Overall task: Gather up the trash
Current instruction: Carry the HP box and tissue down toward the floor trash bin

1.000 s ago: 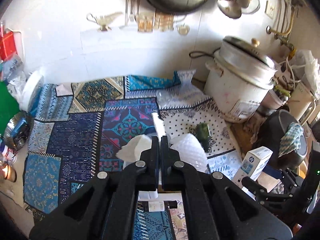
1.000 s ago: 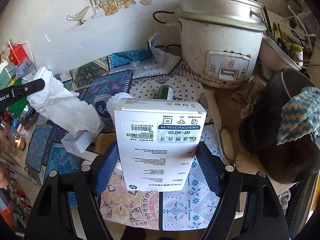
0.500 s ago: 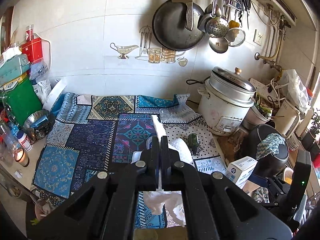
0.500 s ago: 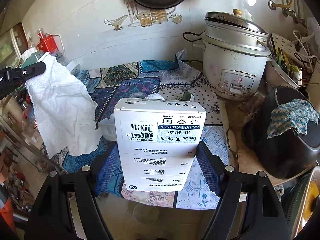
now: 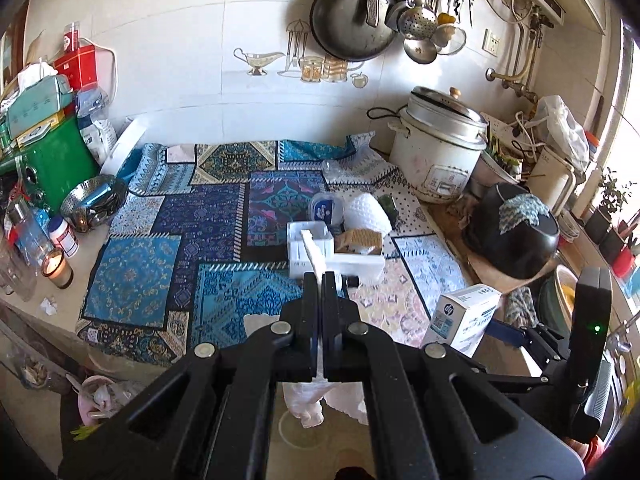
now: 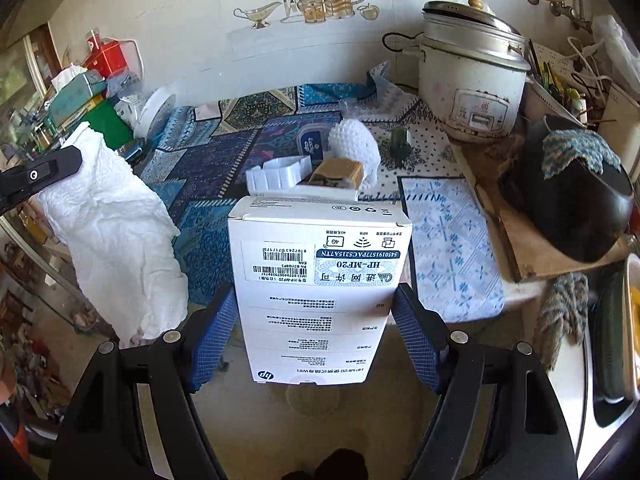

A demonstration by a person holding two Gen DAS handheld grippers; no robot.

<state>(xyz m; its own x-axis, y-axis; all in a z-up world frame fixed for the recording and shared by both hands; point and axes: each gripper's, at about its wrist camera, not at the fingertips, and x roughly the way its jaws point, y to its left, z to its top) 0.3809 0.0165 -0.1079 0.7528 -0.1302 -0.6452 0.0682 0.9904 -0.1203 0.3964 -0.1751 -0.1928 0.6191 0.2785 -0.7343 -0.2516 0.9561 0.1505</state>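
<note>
While both hang off the worktop (image 5: 60,300) edge, left claw (image 5: 319,292) clenched on crumpled white paper towel (image 6: 116,240), right claw (image 6: 316,312) gripping white HP box (image 6: 316,280), more litter near rice cooker (image 5: 438,152).

We count: one rice cooker (image 5: 438,152), one wok (image 5: 348,24), one lit candle (image 5: 56,268), one white box (image 6: 320,292), one paper towel (image 6: 116,256), one green bottle (image 6: 400,142), two tools (image 5: 319,292) (image 6: 316,316), one steel bowl (image 5: 94,202).
</note>
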